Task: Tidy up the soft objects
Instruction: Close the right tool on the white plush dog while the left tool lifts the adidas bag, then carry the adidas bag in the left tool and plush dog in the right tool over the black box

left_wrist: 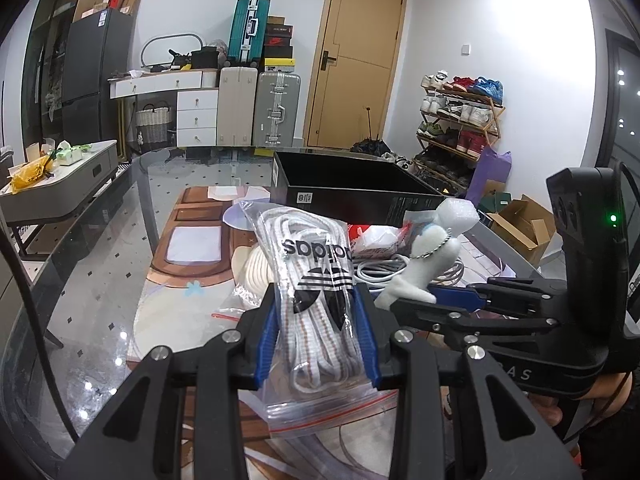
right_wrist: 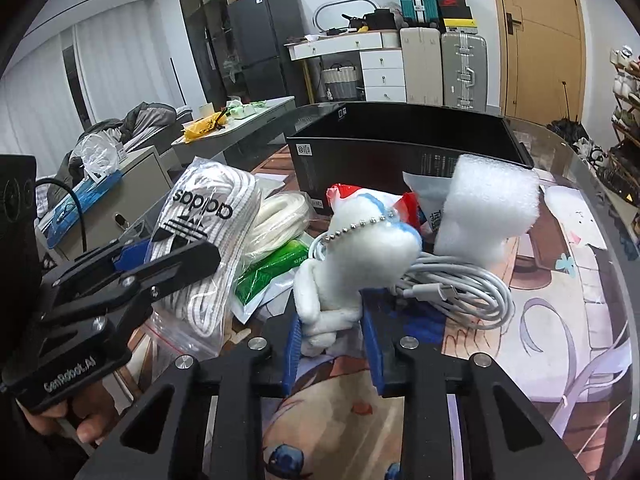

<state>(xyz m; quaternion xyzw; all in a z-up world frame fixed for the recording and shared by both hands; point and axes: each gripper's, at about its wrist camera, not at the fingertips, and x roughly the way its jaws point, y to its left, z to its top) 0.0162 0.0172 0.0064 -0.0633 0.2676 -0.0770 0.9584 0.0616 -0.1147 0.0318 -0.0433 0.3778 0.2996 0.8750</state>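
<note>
A white plush toy [right_wrist: 352,264] w/ a ball chain round it sits clamped between the blue pads of the right gripper [right_wrist: 334,344], held above the printed mat [right_wrist: 520,340] at the near side of the pile. Seen from the left wrist cam, the same toy [left_wrist: 424,264] sticks up from the right tool's jaw tips, tilted. The left gripper [left_wrist: 316,332] is clenched on a clear zip bag of white laces [left_wrist: 312,280], branded, w/ a red seal strip at its bottom edge; the bag stands upright between the blue pads, its lower end hanging free toward the camera. In the right wrist view that bag [right_wrist: 204,232] shows at left, pinched by the left tool's black fingers.

Just behind the toy lie a coiled white cable [right_wrist: 460,292] w/ a USB-C plug, a block of white foam wrap [right_wrist: 488,200] and a red-and-white packet [right_wrist: 404,208]. Left of the toy: a green packet [right_wrist: 272,272] and a second bundle of cream cord [right_wrist: 280,216] in plastic. Beyond the pile stands an open black box [right_wrist: 400,148], upright on the glass table [left_wrist: 100,280], its near wall facing the heap.

Bkgd: suitcases [left_wrist: 276,108], a white drawer unit [left_wrist: 196,116], a wooden door [left_wrist: 356,56] and a shoe rack [left_wrist: 460,116] along the wall. A person's fingers [right_wrist: 88,432] wrap the left tool's handle at lower left.
</note>
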